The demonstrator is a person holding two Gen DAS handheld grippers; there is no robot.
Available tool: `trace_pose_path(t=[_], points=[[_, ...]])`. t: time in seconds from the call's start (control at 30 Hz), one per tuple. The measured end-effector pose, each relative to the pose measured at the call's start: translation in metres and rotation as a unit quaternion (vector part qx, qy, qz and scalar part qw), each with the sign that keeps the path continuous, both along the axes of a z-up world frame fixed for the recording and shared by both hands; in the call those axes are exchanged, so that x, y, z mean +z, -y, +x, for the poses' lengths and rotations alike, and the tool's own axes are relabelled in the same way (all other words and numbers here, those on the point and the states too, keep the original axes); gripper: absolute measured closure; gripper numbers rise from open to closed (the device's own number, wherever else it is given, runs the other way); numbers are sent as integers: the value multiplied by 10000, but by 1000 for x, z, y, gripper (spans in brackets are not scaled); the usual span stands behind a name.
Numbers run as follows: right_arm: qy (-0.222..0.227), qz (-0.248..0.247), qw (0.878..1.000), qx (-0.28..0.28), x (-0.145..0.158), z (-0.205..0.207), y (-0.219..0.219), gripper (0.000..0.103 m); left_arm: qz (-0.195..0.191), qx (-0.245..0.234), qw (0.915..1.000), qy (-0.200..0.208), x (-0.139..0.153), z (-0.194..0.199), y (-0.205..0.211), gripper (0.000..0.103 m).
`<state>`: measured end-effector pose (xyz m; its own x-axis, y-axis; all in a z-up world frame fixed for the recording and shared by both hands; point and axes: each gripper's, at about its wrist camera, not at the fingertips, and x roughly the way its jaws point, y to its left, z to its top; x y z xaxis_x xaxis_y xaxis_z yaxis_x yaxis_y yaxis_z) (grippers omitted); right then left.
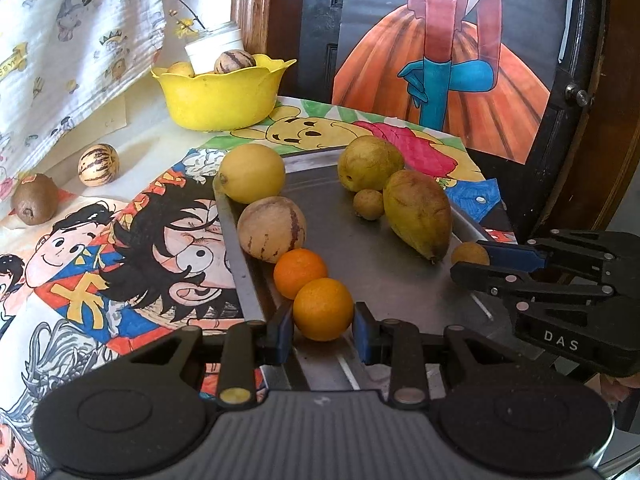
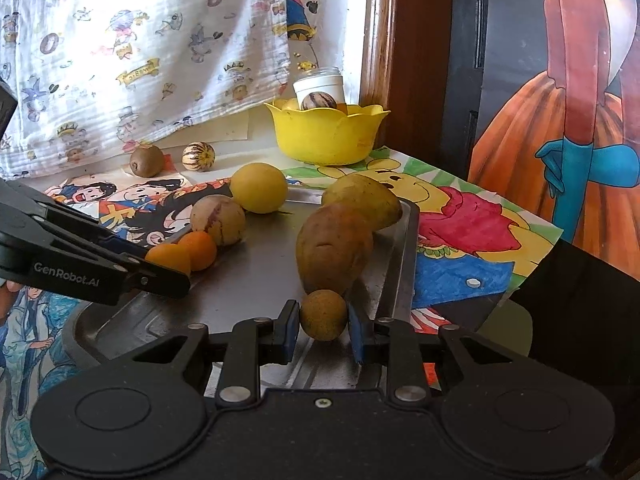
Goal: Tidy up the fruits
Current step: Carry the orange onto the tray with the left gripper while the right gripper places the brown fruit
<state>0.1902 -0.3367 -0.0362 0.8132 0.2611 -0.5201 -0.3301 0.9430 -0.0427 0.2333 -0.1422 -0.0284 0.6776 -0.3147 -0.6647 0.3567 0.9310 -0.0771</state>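
Note:
A metal tray [image 1: 360, 264] holds the fruit. My left gripper [image 1: 323, 332] is shut on an orange [image 1: 323, 309] at the tray's near left edge. Behind it lie a second orange [image 1: 300, 273], a pale striped melon [image 1: 272, 229] and a yellow round fruit [image 1: 252, 173]. In the right wrist view my right gripper [image 2: 323, 332] is shut on a small brown round fruit [image 2: 323, 315], low over the tray [image 2: 256, 280]. Just beyond it lie a brownish mango [image 2: 334, 248] and a green-yellow fruit [image 2: 364, 200]. Another small brown fruit [image 1: 368, 204] sits beside the mango [image 1: 418, 214].
A yellow bowl [image 1: 222, 94] at the back holds a striped fruit and a white jar. On the drawings left of the tray lie a striped fruit [image 1: 98, 165] and a kiwi [image 1: 35, 204]. A patterned cloth hangs behind; a painted panel stands at the right.

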Motion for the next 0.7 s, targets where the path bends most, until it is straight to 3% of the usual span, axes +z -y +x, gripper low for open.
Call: trace_pose_path(t=[0.43, 0.7], points=[[-9, -49, 9999, -97, -4, 2, -1, 75, 76, -28, 10000, 35, -3, -1, 3, 66], [94, -3, 9998, -177, 4, -6, 2, 67, -41, 31, 10000, 29, 3, -4, -1, 61]])
